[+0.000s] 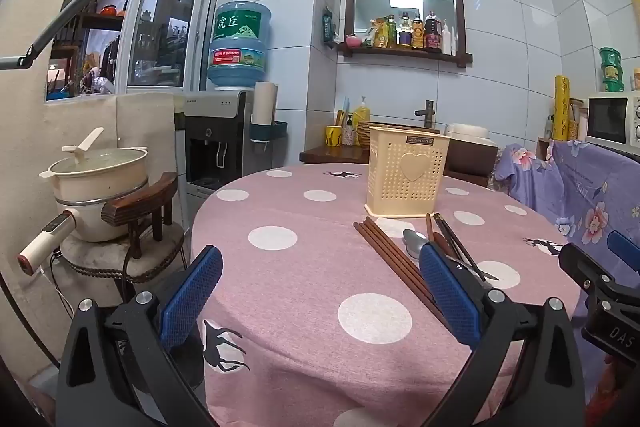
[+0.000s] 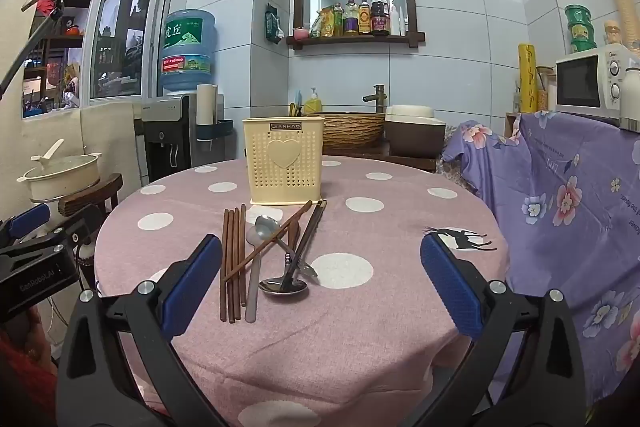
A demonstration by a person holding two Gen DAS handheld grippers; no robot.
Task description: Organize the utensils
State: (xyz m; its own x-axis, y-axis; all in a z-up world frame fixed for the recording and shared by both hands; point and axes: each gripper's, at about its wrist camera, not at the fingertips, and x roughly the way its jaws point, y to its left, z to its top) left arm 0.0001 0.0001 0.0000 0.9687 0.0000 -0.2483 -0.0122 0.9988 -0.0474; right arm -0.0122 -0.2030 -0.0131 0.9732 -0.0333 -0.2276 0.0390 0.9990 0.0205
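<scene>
Nothing is picked up yet. Both the left hand-held gripper (image 1: 320,291) and the right hand-held gripper (image 2: 320,279) hang spread and empty above the surface (image 2: 400,327). The chopsticks (image 2: 232,259) and spoons (image 2: 264,227) lie jumbled at 6 o'clock of the cream holder (image 2: 286,161). The next move probably calls for pinching one utensil and standing it in the holder.

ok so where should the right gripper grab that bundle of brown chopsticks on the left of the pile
Grip the brown chopsticks near their near ends, coming down from above with the right gripper, fingers closing across the bundle. They lie flat and parallel on the tablecloth, and the near part is free; farther up, a single chopstick crosses over them and the spoons crowd in.
</scene>
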